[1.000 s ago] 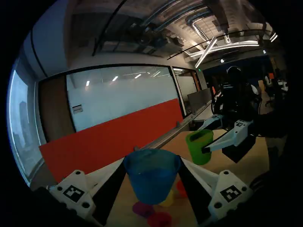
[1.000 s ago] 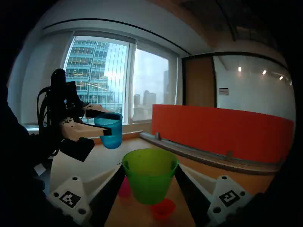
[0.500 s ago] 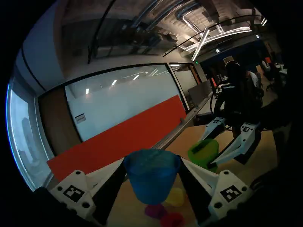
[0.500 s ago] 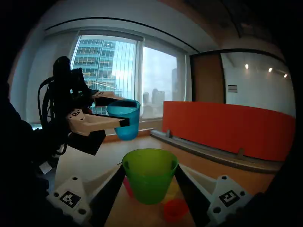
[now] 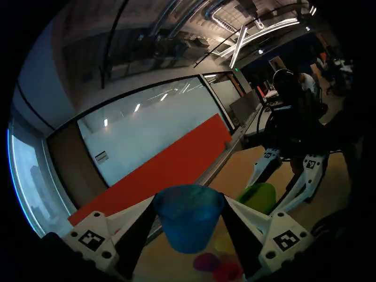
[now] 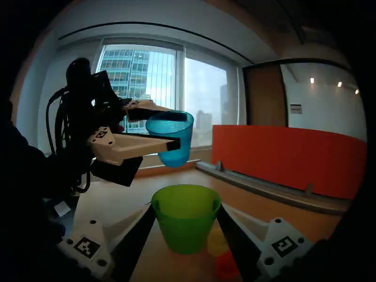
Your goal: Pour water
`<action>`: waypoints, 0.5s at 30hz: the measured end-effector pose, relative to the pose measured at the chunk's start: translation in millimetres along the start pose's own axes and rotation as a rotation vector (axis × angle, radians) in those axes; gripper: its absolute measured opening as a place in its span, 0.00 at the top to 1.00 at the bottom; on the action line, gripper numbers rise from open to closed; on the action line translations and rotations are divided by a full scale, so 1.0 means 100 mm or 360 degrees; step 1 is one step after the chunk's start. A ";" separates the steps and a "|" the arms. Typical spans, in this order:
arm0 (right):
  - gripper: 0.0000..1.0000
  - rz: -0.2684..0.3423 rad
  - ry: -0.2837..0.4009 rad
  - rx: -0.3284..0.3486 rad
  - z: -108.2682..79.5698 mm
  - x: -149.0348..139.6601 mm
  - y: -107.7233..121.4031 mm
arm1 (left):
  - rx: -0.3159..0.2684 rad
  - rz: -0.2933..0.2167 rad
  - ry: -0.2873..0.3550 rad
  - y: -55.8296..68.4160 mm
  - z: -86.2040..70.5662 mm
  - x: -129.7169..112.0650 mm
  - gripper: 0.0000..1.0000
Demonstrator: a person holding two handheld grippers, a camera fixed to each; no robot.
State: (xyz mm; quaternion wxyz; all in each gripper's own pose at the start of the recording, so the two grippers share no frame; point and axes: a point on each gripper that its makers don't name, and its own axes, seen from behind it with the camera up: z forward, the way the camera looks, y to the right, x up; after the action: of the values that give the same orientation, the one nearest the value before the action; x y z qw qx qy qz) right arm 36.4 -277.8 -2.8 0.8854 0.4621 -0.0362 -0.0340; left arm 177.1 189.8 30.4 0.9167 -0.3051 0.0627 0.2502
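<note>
The left tool (image 5: 189, 209) is gripping the blue cup (image 6: 171, 141) above the green cup (image 6: 186, 221), which the right tool (image 6: 186, 214) is clamping; tilting while offset is risking water spilling beside the green cup

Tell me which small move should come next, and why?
Probably tilt the blue cup toward the green cup. In the right gripper view the blue cup is held nearly upright, higher than the green cup's open mouth and slightly to its left.
</note>
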 end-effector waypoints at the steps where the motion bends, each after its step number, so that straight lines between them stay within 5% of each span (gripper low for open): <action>1: 0.09 0.0000 0.0000 0.0005 0.01 0.00 -0.01 | 0.0000 0.0014 0.0000 0.00 0.00 0.01 0.11; 15: 0.09 0.0000 -0.0012 0.0069 0.15 -0.05 -0.14 | 0.0011 0.0187 -0.0009 -0.03 0.02 0.12 0.11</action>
State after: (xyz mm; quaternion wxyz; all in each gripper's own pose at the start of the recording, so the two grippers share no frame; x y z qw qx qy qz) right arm 30.0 -297.1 -5.7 0.8751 0.4810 -0.0402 -0.0349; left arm 189.3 193.6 30.1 0.9017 -0.2971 0.0788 0.3042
